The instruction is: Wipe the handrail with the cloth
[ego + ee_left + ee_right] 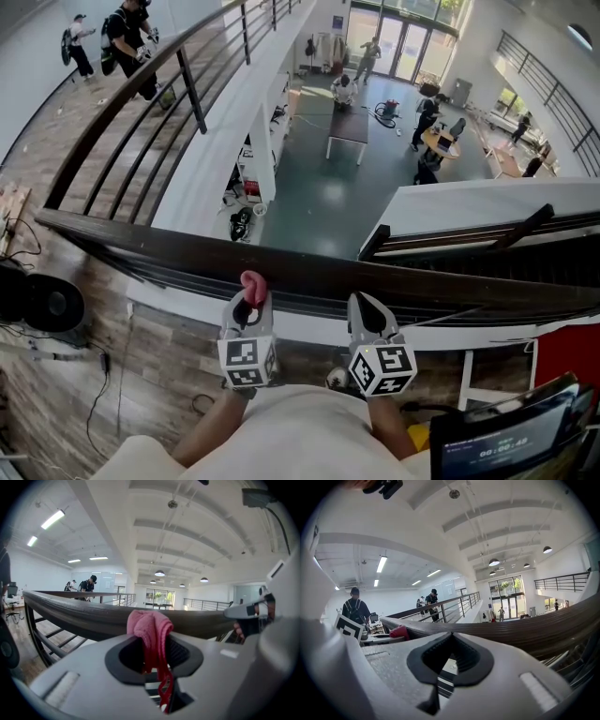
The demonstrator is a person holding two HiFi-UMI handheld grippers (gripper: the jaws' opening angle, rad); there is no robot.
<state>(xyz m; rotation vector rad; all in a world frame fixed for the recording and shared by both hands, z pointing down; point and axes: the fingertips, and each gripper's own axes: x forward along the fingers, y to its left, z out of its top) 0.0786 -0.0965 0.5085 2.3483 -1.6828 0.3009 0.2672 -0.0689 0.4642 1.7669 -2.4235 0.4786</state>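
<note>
The left hand-held gripper (247,314) was clamped on the pink cloth (251,285), which stood up as a bunched tuft at lower centre of the head view, right at the near edge of the dark handrail (141,246) — whether it actually pressed on the wood could not be told. The right hand-held gripper (371,323) sat just beside it to the right, its jaws closed on nothing, so it gave the cloth no backup. The main risk seemed to be the grip. Only a narrow fold was pinched, with a thin tail hanging down between the jaws in the left gripper view, and dragging it along the rail could tug it loose. Beyond the rail, in the centre of the frame, lay the open lower floor (328,202) — a dropped cloth would likely fall there, out of reach. With so little fabric showing above the jaws, too steep an approach could also bring the hard jaw tips onto the wood, scraping rather than wiping.
</note>
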